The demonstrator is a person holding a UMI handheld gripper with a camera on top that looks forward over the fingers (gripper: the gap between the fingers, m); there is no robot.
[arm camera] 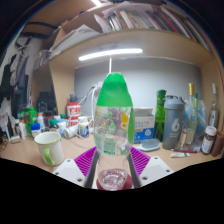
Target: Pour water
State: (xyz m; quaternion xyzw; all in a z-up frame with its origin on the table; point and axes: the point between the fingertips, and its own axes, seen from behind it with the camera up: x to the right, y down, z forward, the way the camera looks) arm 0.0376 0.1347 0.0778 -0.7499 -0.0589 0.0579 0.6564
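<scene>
On the left of the desk stands a pale green mug [48, 147]. In the middle, the gripper [113, 168] is clenched on a clear bottle [113, 135] with a green cap, held upright between both purple pads [86, 160]. To the right stand a green bottle [160, 113] and a grey tumbler [174, 122]
</scene>
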